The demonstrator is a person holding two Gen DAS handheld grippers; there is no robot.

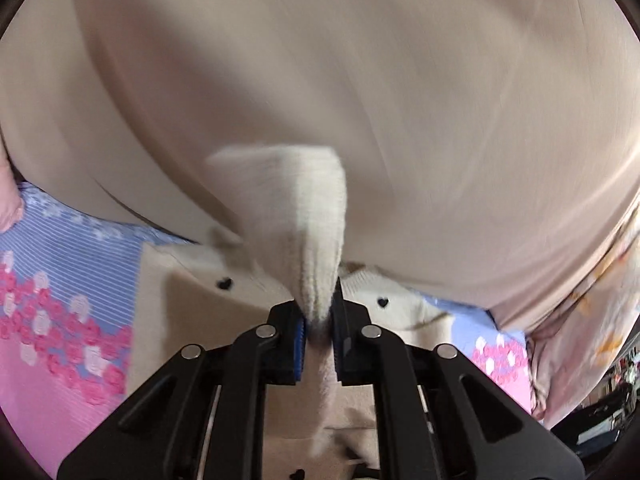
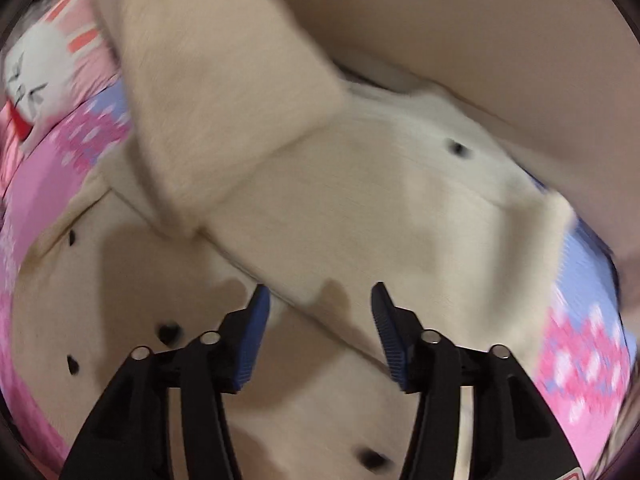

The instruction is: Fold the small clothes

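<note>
Left gripper (image 1: 319, 322) has its blue pads (image 1: 301, 354) clamped on a cream knitted sleeve (image 1: 304, 216), whose cuff stands up toward twelve o'clock, blurred. Behind it a broad beige cloth (image 1: 360, 80) fills the upper view from nine round to three o'clock and covers whatever lies beyond. Below that, the cream cardigan (image 1: 192, 300) lies flat on a blue-and-pink floral bedsheet (image 1: 60, 280), with two black heart buttons (image 1: 225, 283) near the pinched sleeve at ten and two o'clock.

Over on the right wrist camera, the right gripper (image 2: 320, 300) is spread wide, blue pads (image 2: 256, 340) apart, nothing between them, just above the cardigan body (image 2: 360, 220). This view shows what the left misses: a sleeve or panel (image 2: 208, 100) folded diagonally across the garment from eleven o'clock toward the centre, more dark buttons (image 2: 170, 334) at seven o'clock, and a pink-and-white cartoon-rabbit pillow (image 2: 44, 64) at ten o'clock. The beige cloth (image 2: 500, 40) sits at one o'clock, overlapping the cardigan's far edge. The sheet (image 2: 580, 340) shows at four o'clock.
</note>
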